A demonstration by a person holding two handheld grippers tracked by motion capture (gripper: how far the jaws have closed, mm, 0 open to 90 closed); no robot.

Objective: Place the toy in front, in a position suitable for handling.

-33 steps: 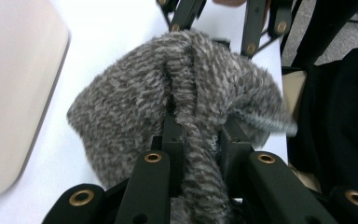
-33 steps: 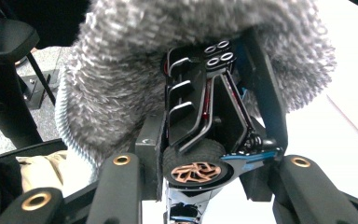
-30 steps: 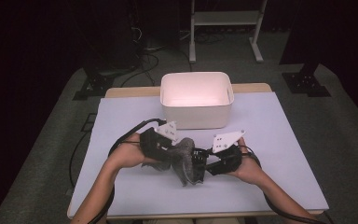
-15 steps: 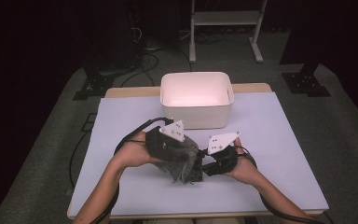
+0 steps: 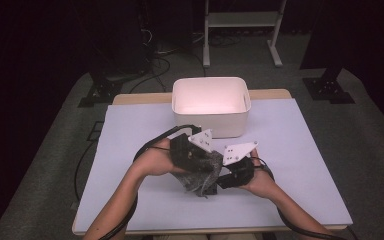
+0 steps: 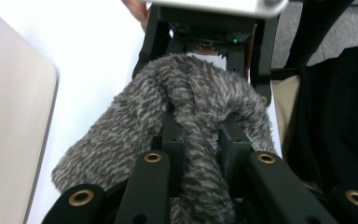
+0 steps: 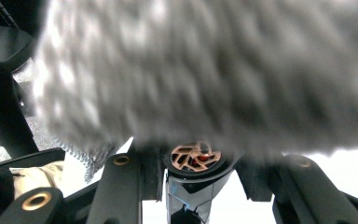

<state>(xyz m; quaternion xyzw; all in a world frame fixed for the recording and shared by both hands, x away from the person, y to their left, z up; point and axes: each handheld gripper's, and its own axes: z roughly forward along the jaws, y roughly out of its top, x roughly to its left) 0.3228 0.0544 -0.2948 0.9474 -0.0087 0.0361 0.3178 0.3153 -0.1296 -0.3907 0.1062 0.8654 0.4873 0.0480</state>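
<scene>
I take the white bin (image 5: 211, 105) as my mark: it stands at the far middle of the white-covered table (image 5: 130, 130), and both my hands work just on the near side of it. My left gripper (image 5: 192, 152) sits nearest the bin, a little toward its left corner, with its grey three-cornered plate on top and my left hand (image 5: 156, 161) behind it. In the left gripper view its black jaws are clenched on a ridge of the fuzzy grey cloth (image 6: 186, 116), a pinched fold running up between them, while the rest of the cloth spreads to either side over the white table cover (image 6: 98, 60); the bin's pale wall (image 6: 14, 135) lies along the left edge of that view. My right gripper (image 5: 235, 172) is farther from the bin, close beside the left one, with my right hand (image 5: 262, 182) behind it, and the cloth (image 5: 200, 175) hangs bunched between the two grippers, outside the bin and on its near side. In the right gripper view the cloth (image 7: 205, 70) is a blurred grey mass right over the jaws, and I cannot tell whether they are clenched on it or released. A black cable (image 5: 145, 150) loops out from my left gripper over the table.
</scene>
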